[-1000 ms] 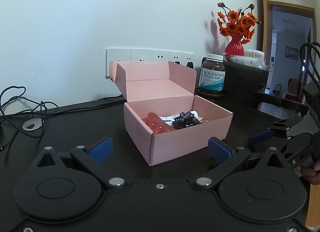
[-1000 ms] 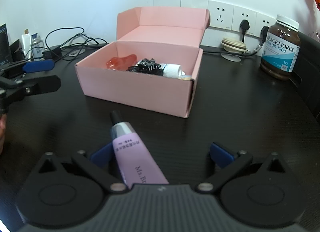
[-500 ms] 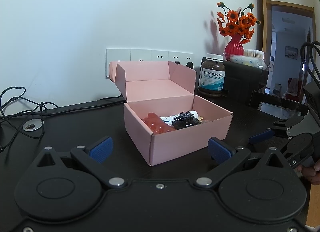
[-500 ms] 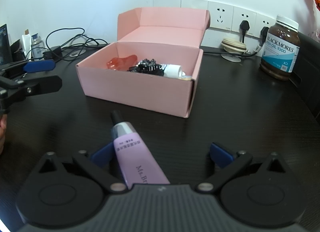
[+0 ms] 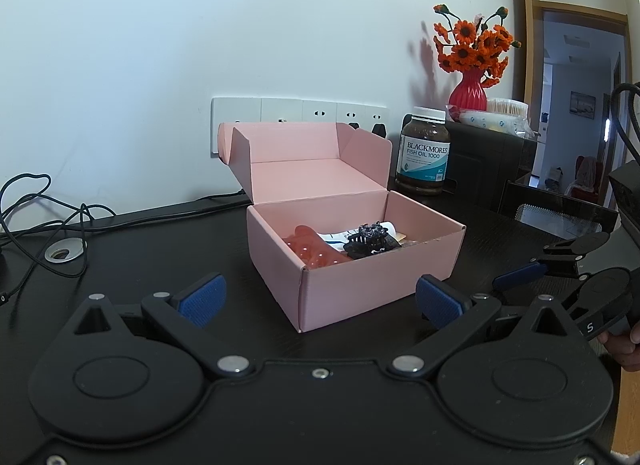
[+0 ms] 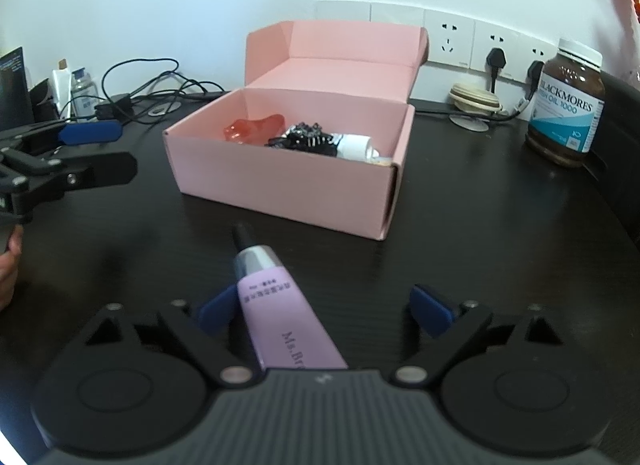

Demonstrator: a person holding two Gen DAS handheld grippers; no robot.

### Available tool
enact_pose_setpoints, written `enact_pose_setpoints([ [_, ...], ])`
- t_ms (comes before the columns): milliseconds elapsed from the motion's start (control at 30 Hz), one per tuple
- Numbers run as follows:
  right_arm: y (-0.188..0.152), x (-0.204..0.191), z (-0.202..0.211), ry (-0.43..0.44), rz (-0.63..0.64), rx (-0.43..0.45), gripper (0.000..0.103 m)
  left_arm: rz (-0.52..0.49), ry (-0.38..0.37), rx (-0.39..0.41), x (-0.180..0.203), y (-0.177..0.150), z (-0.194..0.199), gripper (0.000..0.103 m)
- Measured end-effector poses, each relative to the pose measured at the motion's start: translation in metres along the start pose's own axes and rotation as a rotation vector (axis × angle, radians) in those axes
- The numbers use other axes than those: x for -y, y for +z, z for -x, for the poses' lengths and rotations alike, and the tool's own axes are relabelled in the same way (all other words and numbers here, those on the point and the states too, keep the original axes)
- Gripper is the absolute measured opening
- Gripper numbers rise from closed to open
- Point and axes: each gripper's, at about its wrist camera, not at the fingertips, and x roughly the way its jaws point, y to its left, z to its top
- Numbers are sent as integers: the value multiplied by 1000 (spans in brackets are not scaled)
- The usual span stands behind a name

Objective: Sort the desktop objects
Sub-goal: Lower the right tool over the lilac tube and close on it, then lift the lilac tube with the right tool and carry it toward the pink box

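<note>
The left gripper (image 5: 320,301) is hovering over the desk (image 6: 480,225) with its jaws spread wide, holding nothing. To its right, the pink box (image 6: 280,181) is sitting open, lid tilted back against the wall, containing a red item (image 6: 256,129), a black hair clip (image 6: 306,139) and a white tube (image 6: 356,146). In front of the box, the purple tube (image 6: 280,313) is lying on the desk. The right gripper (image 6: 320,307) is closing around it; the left pad is just beside the tube and the right pad is apart from it. A fish-oil bottle (image 6: 568,105) is standing far right.
</note>
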Motion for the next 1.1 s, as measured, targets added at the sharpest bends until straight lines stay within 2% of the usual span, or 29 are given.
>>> enact_pose_setpoints([
  [167,0,-1,1,4,4,10,84,1,0,0,0,0,0,103],
  [467,-1,-1,4,-1,3,37,60,2,0,0,0,0,1,103],
  [700,-3,0,6,-15,-7,57,32,3,-1,-1,0,0,1,103],
  [1100,-6,-1,9,-32,-24,72,31,4,-1,-2,-1,0,0,103],
])
